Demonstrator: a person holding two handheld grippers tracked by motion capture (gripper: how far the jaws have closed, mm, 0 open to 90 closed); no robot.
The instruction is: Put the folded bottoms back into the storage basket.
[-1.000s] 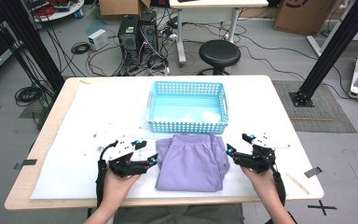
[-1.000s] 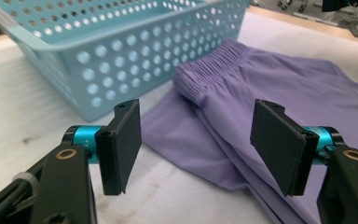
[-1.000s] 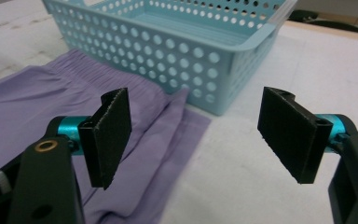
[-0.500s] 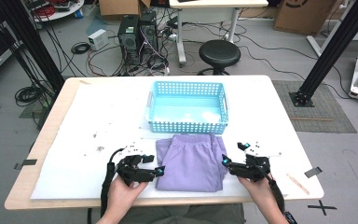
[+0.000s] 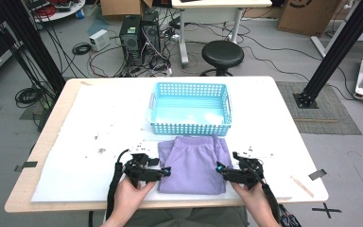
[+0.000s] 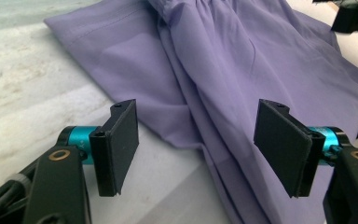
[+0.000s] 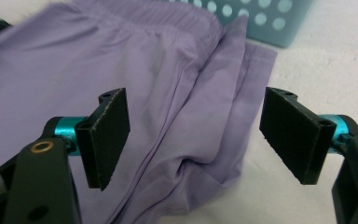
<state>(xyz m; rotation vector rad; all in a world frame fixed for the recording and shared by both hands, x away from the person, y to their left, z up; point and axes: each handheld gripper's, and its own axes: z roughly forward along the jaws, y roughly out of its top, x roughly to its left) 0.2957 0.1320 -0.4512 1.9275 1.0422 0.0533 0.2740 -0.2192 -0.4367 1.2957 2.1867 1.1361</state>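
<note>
Both my grippers, left [image 5: 166, 171] and right [image 5: 219, 167], gape wide at the near corners of the shorts [image 5: 192, 164] before the basket [image 5: 190, 109]; I risk pinching only the top layer.

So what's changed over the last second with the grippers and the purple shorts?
Both grippers closed in on the purple shorts: the left gripper moved right to the near left edge, the right gripper moved left to the near right edge. Both are open and hold nothing. The shorts and the blue basket stayed put.
</note>
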